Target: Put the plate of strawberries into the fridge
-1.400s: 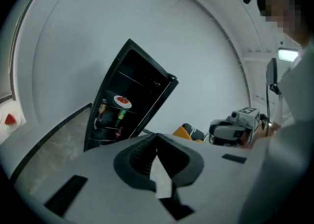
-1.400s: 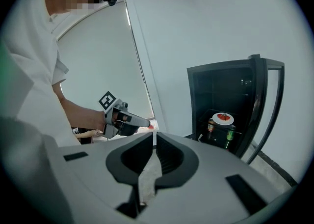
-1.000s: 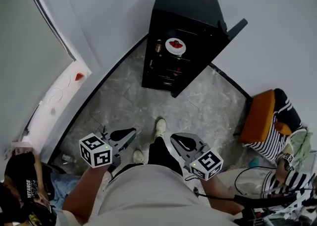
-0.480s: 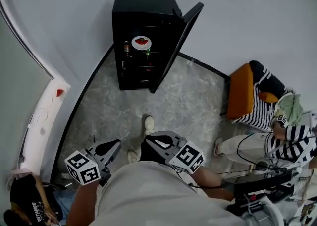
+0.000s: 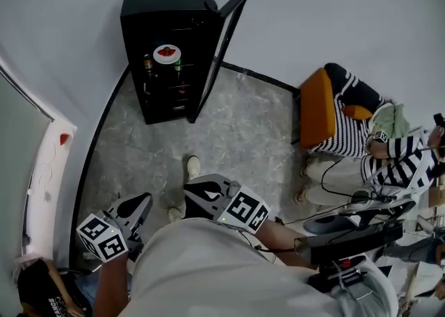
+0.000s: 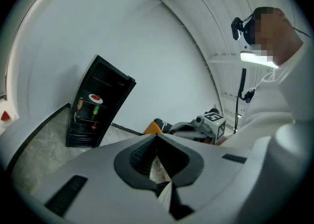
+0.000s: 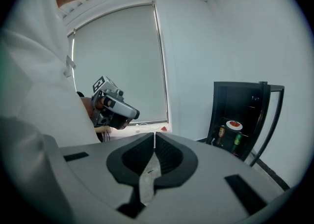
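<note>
The white plate of strawberries (image 5: 167,53) rests on an upper shelf inside the black fridge (image 5: 163,3), whose door (image 5: 224,37) stands open to the right. The same plate (image 6: 95,98) (image 7: 234,125) is small and far off in both gripper views. Both grippers are held low against the person's body, far from the fridge. My left gripper (image 5: 146,199) (image 6: 156,135) is shut and holds nothing. My right gripper (image 5: 188,196) (image 7: 154,134) is closing its last thin slit, with nothing between the jaws.
Bottles and a green can (image 5: 177,67) stand on the fridge shelves below the plate. A seated person in stripes on an orange chair (image 5: 316,110) is at the right, with cables and gear in front. A white ledge (image 5: 49,169) with a red piece runs along the left.
The view has swung, so the fridge now lies further left and higher. My right gripper has moved left across the body. The left gripper dropped toward the lower left. The plate stayed on its shelf.
</note>
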A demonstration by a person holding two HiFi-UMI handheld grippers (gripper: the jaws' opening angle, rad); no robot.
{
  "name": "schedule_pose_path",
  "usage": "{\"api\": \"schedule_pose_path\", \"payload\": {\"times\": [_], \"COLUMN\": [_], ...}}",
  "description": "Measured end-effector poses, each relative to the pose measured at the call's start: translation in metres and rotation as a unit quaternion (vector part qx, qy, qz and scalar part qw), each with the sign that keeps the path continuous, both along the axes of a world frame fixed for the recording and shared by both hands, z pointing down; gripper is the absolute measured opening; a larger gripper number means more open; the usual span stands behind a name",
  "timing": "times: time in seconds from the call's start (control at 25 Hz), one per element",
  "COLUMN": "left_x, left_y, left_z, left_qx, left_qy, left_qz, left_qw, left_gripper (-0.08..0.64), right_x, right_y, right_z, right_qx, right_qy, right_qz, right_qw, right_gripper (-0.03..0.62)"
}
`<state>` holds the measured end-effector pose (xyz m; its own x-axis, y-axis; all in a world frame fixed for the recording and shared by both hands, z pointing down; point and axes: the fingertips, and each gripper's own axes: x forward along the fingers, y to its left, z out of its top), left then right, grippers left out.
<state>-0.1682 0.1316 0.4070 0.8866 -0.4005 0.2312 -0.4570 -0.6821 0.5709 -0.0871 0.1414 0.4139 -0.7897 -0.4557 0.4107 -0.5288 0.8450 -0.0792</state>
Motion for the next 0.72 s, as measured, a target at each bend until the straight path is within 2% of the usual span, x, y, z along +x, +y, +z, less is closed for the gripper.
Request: {"api": "schedule_pose_path", "payload": {"times": [0.2,0.52,0.72], "left_x": [-0.004,0.017,0.020], "left_y": [0.012,-0.029,-0.039], "left_z": [0.001,0.001,0.002], "left_qx": [0.007,-0.023,-0.021], "left_qy": [0.006,0.000,-0.005], "left_qz": [0.006,0.001,0.001], "left_qw": [0.9999,0.9997,0.9998], "left_gripper": [0.012,0.012,0.012], "right_x": [-0.010,0.012,0.009], "right_y": [0.015,-0.028,-0.037], "right_z": [-0.003,-0.011,-0.013], "right_qx": [0.012,-0.006,-0.004], "right_qy": [0.005,0.001,-0.002], "right_qz": [0.002,0.001,-0.004], "right_qw": [1.000,1.000,1.000], "right_gripper": [0.021,0.020,0.018]}}
